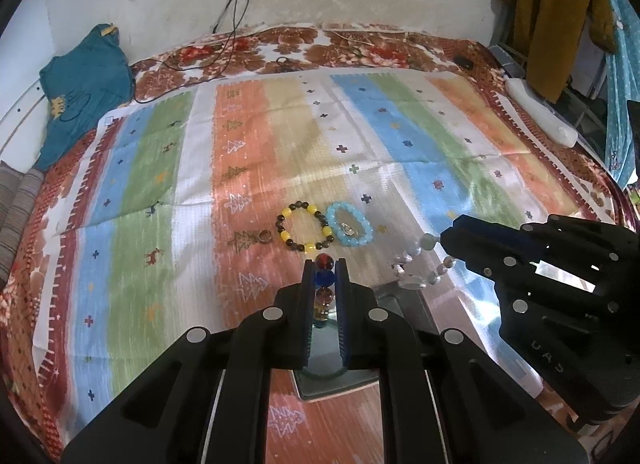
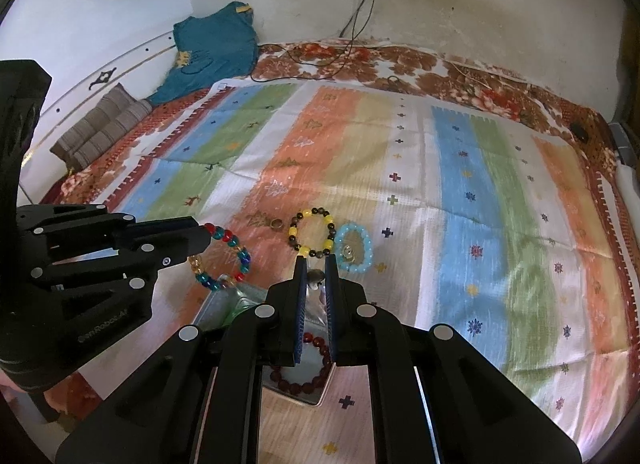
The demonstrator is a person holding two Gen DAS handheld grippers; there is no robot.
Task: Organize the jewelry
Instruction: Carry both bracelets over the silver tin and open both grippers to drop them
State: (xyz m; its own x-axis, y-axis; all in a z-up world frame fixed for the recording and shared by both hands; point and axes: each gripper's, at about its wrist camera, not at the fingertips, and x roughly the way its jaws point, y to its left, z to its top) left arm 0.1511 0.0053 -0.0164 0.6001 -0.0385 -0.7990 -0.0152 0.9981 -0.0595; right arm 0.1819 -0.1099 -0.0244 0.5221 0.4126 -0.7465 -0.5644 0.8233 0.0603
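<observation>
The left gripper (image 1: 325,264) is clenched on a multicoloured glass-bead bracelet (image 2: 224,258). The right gripper (image 2: 316,264) is clenched on a clear pale-bead bracelet (image 1: 420,264). Both are held above a shiny metal tray (image 2: 212,310) containing a dark red bead bracelet (image 2: 304,368). Just beyond, on the striped bed cloth (image 1: 400,136), lie a yellow-and-dark bead bracelet (image 1: 304,228), a touching light blue bead bracelet (image 1: 351,224) and a small ring (image 1: 264,237).

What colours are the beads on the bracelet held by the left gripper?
Red, blue, teal and amber, clearest in the right wrist view.
</observation>
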